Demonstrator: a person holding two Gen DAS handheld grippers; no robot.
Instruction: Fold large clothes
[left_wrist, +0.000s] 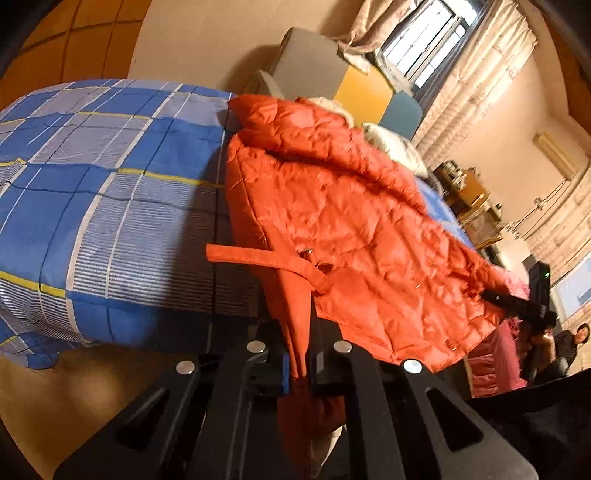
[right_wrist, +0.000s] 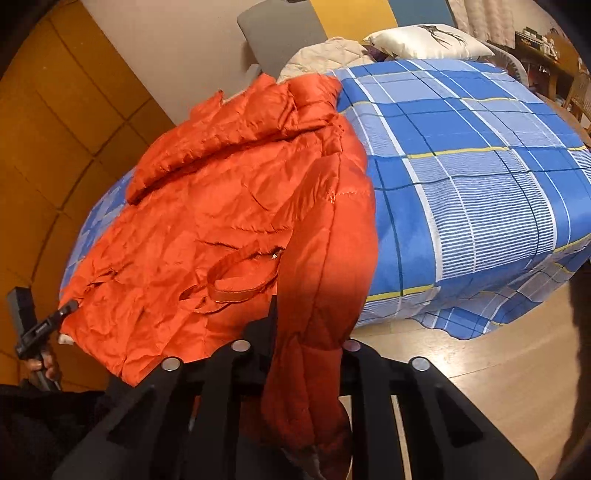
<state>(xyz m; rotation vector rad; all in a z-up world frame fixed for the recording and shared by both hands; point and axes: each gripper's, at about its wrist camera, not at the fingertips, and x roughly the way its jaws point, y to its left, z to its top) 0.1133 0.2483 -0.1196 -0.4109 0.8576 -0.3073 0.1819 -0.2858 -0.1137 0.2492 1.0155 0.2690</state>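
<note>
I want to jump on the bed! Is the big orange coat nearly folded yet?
Not yet. Done: the orange coat is spread out on the blue checked bedspread. In hand: the left gripper and right gripper are each shut on a bottom corner of it, at the foot of the bed. Left: the coat lies full length, crumpled, with no neat fold showing, so the folding itself remains.

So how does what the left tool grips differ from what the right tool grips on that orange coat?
The left tool pinches a thin, flat edge of the orange coat; the right tool clamps a thick, bunched padded roll. The fabric in the left tool hangs as a narrow strip, while the roll in the right tool bulges past the fingers. Both are shut on the same coat at the bed's near edge.
</note>
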